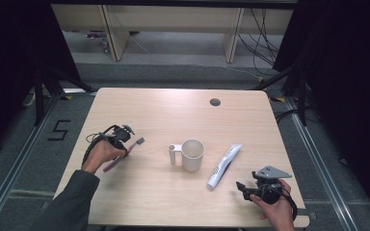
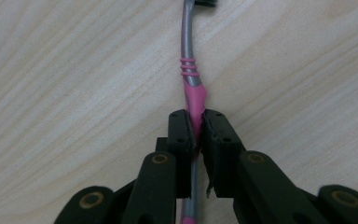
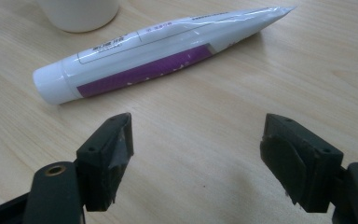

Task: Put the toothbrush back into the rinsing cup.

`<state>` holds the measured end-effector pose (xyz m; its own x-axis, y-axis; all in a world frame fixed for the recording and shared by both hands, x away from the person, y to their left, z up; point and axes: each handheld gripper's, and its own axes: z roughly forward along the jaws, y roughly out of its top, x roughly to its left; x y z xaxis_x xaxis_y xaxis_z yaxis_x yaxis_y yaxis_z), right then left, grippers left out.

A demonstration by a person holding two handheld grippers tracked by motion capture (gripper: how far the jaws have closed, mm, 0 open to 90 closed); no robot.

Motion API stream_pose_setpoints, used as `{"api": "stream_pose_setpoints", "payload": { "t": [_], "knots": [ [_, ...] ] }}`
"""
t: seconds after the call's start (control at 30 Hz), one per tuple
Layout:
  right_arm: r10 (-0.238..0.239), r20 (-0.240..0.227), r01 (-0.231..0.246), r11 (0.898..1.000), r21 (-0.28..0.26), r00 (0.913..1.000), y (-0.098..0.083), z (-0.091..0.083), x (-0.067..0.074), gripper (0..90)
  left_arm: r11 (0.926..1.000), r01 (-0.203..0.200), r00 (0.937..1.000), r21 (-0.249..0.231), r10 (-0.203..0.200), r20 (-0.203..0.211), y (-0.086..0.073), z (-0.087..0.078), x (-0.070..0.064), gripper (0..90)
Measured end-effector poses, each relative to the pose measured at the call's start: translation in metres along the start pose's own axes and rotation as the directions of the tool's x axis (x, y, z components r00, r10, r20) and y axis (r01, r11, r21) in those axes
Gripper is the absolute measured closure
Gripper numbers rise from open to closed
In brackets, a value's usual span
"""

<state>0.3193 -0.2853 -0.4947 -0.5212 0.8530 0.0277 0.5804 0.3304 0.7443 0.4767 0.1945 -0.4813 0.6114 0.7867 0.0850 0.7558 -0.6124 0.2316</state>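
Observation:
A pink and grey toothbrush (image 2: 189, 70) is pinched at its pink handle by my left gripper (image 2: 196, 128), a little above the wooden table (image 1: 149, 110). In the high view that left gripper (image 1: 126, 144) is at the table's left, the toothbrush (image 1: 134, 146) slanting up to the right with its dark head leading. A white and purple toothpaste tube (image 3: 154, 53) lies ahead of my right gripper (image 3: 196, 158), whose jaws stand wide apart with nothing between them. From above, the right gripper (image 1: 243, 188) sits near the front right, just right of the tube (image 1: 224, 165).
A white mug (image 1: 190, 154) with its handle to the left stands at the table's middle, between brush and tube; its base (image 3: 79, 14) shows at the top of the right gripper view. A round cable hole (image 1: 215, 102) lies near the far edge.

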Motion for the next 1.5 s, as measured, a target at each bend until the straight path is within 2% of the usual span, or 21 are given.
{"api": "stream_pose_setpoints", "payload": {
  "t": [0.03, 0.07, 0.1, 0.13, 0.17, 0.2, 0.3, 0.33, 0.6, 0.7, 0.8, 0.9, 0.97, 1.03, 1.1, 1.13, 1.23, 1.3, 1.43, 1.47, 1.5],
  "knots": [
    [0.0, -0.001, 0.0, 1.0, 0.0, 1.0, 0.0, 0.0, 0.0, 26.2, 1.0, 0.007, 1.0, -0.002, -0.007, -0.006, 0.001, 0.001, -0.001, 81.1],
    [0.005, -0.003, -0.005, 1.0, 0.003, 1.0, 0.0, 0.0, 0.0, 26.3, 0.9995, -0.03, 0.9995, 0.006, 0.03, -0.014, 0.002, 0.001, 0.0, 81.2],
    [0.043, -0.007, -0.043, 0.999, 0.021, 0.9991, 0.0, -0.001, 0.003, 26.3, 0.9998, -0.017, 0.9997, 0.005, 0.017, -0.015, 0.002, 0.002, -0.003, 81.2],
    [0.006, -0.008, -0.006, 1.0, 0.006, 1.0, 0.0, 0.0, 0.0, 26.2, 0.9982, -0.058, 0.9981, 0.018, 0.058, -0.023, 0.004, 0.001, -0.001, 81.2],
    [0.001, -0.001, -0.001, 1.0, 0.001, 1.0, 0.0, 0.0, 0.0, 26.3, 0.9984, -0.049, 0.9985, 0.027, 0.05, -0.023, 0.004, 0.002, -0.003, 81.3],
    [0.0, -0.002, 0.0, 1.0, 0.0, 1.0, 0.0, 0.0, 0.0, 26.2, 0.9959, -0.086, 0.9954, 0.028, 0.087, -0.04, 0.006, 0.002, -0.003, 81.3],
    [0.0, -0.002, 0.0, 1.0, 0.0, 1.0, 0.0, 0.0, 0.0, 26.2, 0.9928, -0.115, 0.9918, 0.034, 0.117, -0.052, 0.007, 0.001, -0.006, 81.4],
    [0.032, -0.003, -0.032, 0.999, 0.008, 0.9995, 0.0, -0.001, 0.003, 26.2, 0.9921, -0.123, 0.9914, 0.026, 0.124, -0.042, 0.006, 0.001, -0.006, 81.4],
    [0.021, 0.0, -0.021, 1.0, -0.001, 0.9998, 0.0, -0.001, 0.002, 26.2, 0.9902, -0.127, 0.9912, -0.057, 0.125, -0.043, 0.003, -0.012, -0.005, 81.5],
    [0.028, -0.003, -0.028, 1.0, 0.002, 0.9996, 0.0, -0.001, 0.002, 26.2, 0.9802, -0.169, 0.9845, -0.103, 0.162, -0.066, 0.002, -0.02, -0.003, 82.4],
    [0.033, -0.005, -0.033, 0.999, 0.005, 0.9994, 0.0, -0.001, 0.002, 26.2, 0.9782, -0.161, 0.9868, -0.132, 0.157, -0.04, 0.0, -0.024, -0.004, 82.4],
    [0.027, -0.004, -0.027, 1.0, -0.007, 0.9996, 0.0, -0.001, 0.002, 26.2, 0.9814, -0.138, 0.9904, -0.133, 0.136, -0.026, -0.001, -0.028, -0.007, 82.4],
    [-0.004, 0.005, 0.004, 1.0, -0.015, 1.0, 0.0, -0.001, -0.001, 26.3, 0.9775, -0.139, 0.9903, -0.159, 0.136, -0.029, -0.002, -0.032, -0.008, 82.4],
    [0.017, -0.015, -0.017, 1.0, -0.005, 0.9998, 0.0, 0.0, 0.0, 26.3, 0.9739, -0.142, 0.9898, -0.177, 0.139, -0.032, -0.003, -0.037, -0.009, 82.4],
    [-0.005, 0.009, 0.005, 1.0, -0.017, 0.9999, 0.0, -0.001, -0.001, 26.3, 0.9695, -0.139, 0.9903, -0.202, 0.136, -0.028, -0.004, -0.043, -0.008, 82.4],
    [0.016, 0.006, -0.016, 1.0, -0.012, 0.9999, 0.0, -0.001, 0.0, 26.3, 0.968, -0.13, 0.9915, -0.215, 0.128, -0.023, -0.005, -0.046, -0.008, 82.4],
    [0.027, 0.005, -0.027, 1.0, -0.009, 0.9996, 0.0, -0.001, 0.001, 26.2, 0.9552, -0.095, 0.995, -0.28, 0.1, 0.002, -0.008, -0.054, -0.007, 82.4],
    [0.035, 0.001, -0.035, 0.999, -0.007, 0.9994, 0.0, -0.002, 0.001, 26.3, 0.9361, -0.083, 0.9954, -0.342, 0.094, 0.015, -0.011, -0.06, -0.007, 82.4],
    [-0.001, 0.014, 0.002, 1.0, -0.024, 0.9999, 0.0, -0.002, -0.002, 26.3, 0.8963, -0.048, 0.9957, -0.441, 0.078, 0.05, -0.018, -0.071, -0.009, 82.3],
    [0.001, 0.015, -0.001, 1.0, -0.022, 0.9999, 0.0, -0.002, -0.001, 26.3, 0.8812, -0.024, 0.9953, -0.472, 0.065, 0.072, -0.019, -0.07, -0.01, 82.3],
    [0.004, 0.008, -0.004, 1.0, -0.023, 1.0, 0.0, -0.001, -0.001, 26.2, 0.8735, -0.01, 0.9943, -0.487, 0.06, 0.088, -0.021, -0.071, -0.011, 82.4]
  ]
}}
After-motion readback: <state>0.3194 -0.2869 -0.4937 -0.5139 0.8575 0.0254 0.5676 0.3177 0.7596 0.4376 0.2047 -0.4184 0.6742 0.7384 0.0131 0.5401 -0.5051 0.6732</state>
